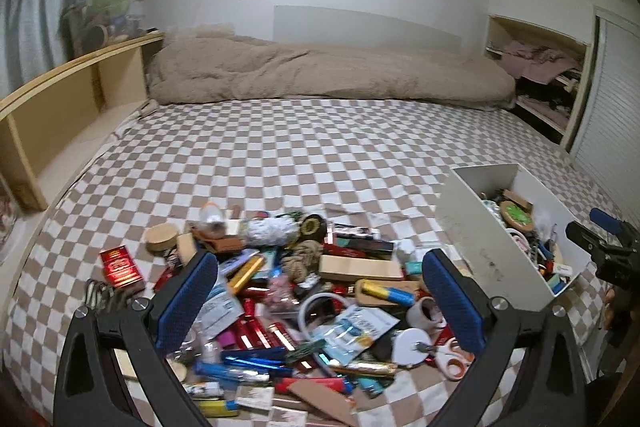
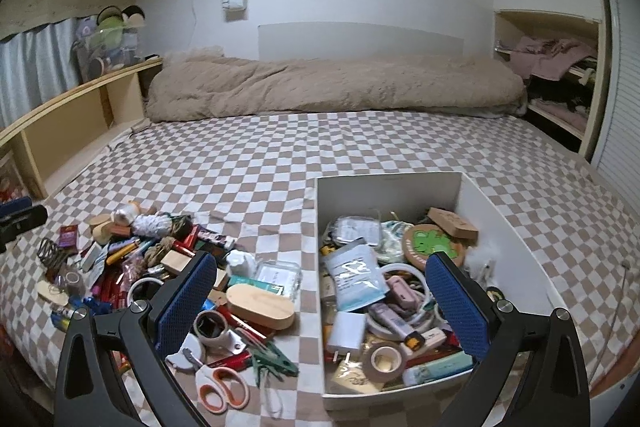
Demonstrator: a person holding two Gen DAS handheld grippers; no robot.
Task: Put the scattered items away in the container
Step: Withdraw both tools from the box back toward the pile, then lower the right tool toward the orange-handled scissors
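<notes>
We hold the left gripper (image 1: pixel 320 291) above the heap of scattered items (image 1: pixel 288 291) on the checkered bedsheet (image 1: pixel 280 147); its blue-padded fingers (image 1: pixel 188 303) are spread wide and nothing sits between them. We hold the right gripper (image 2: pixel 328 299) likewise spread and empty, straddling the near left wall of the white container (image 2: pixel 516 227), so that one finger hangs over the heap and the other over the container's contents. The container stands on the sheet just to the right of the heap and is already partly filled: a white charger plug (image 2: pixel 347 331), a roll of tape (image 2: pixel 386 357), a flat white pouch (image 2: pixel 354 277) and a round coaster with a green figure (image 2: pixel 432 241) are visible inside. Still outside it, on the sheet, lie the orange-handled scissors (image 2: pixel 220 383), green clothespins (image 2: pixel 274 359), an oval wooden block (image 2: pixel 260 305), a red box (image 1: pixel 120 265) at the heap's left edge, and a blue-and-yellow tube (image 1: pixel 388 293). In the left wrist view the right gripper's black body shows at the far right edge, beside the container. A beige blanket (image 1: pixel 320 71) lies rolled along the far side of the bed.
</notes>
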